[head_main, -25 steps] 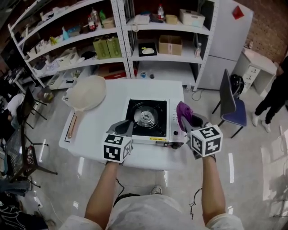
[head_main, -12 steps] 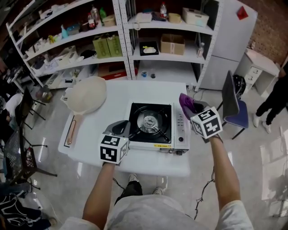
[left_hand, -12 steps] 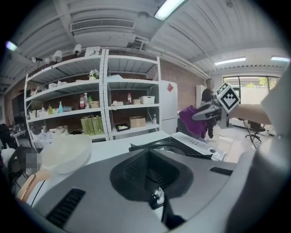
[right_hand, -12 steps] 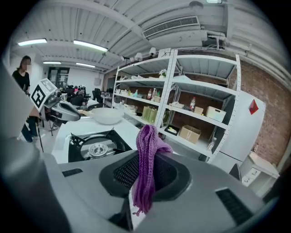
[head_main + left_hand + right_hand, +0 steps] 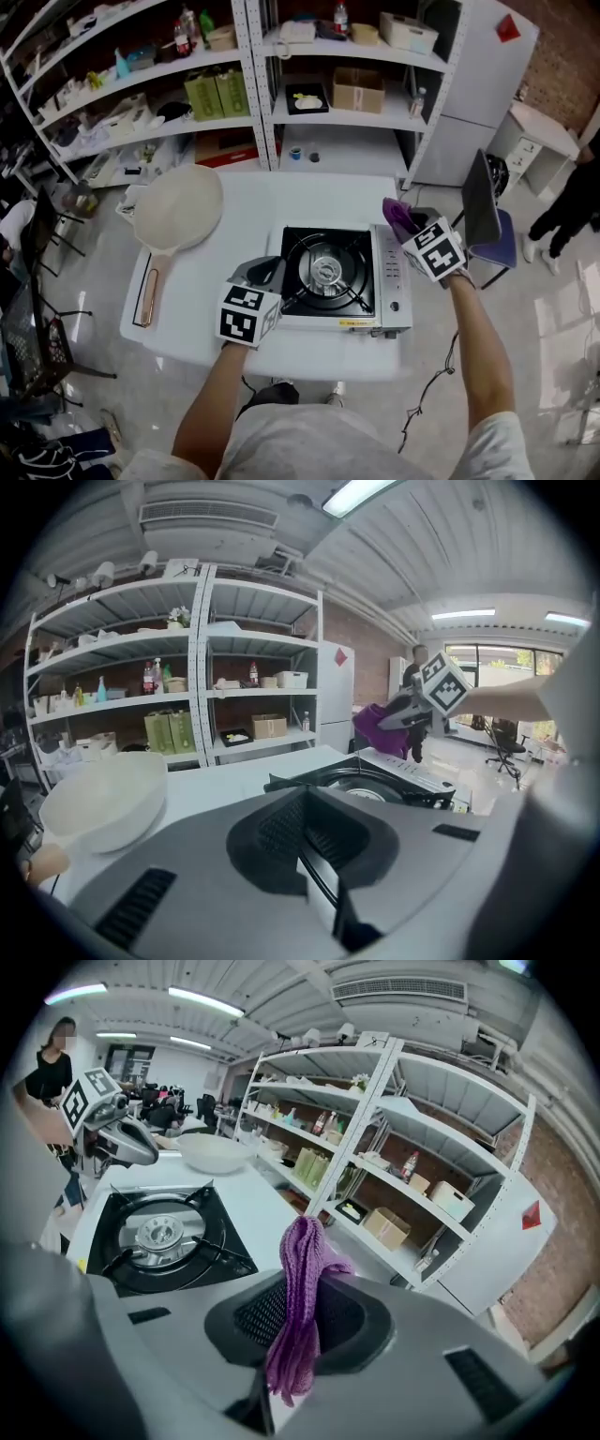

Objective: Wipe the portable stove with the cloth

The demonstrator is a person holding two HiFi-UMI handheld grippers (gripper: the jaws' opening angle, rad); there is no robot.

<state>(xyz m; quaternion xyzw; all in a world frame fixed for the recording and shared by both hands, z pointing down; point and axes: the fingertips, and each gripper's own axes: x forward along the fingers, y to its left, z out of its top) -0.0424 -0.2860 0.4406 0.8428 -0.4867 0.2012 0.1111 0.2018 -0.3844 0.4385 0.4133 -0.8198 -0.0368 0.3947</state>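
Observation:
The portable stove (image 5: 339, 274) sits on the white table (image 5: 244, 216), black top with a round burner (image 5: 159, 1234), and a silver panel at its right. My right gripper (image 5: 405, 225) hovers over the stove's right rear corner, shut on a purple knitted cloth (image 5: 302, 1312) (image 5: 401, 217) that hangs between its jaws. At the stove's front left corner my left gripper (image 5: 265, 274) is shut with nothing in it. In the left gripper view the stove (image 5: 370, 785) lies ahead right, with the cloth (image 5: 380, 731) above it.
A large cream pan (image 5: 176, 199) with a wooden handle (image 5: 148, 292) lies on the table's left side. Metal shelving (image 5: 244, 84) with boxes and bottles stands behind the table. A chair (image 5: 489, 225) stands to the right; a person (image 5: 572, 202) at far right.
The right gripper has carried the cloth from the stove's front right up and back to its right rear corner. The left gripper has stayed by the stove's front left.

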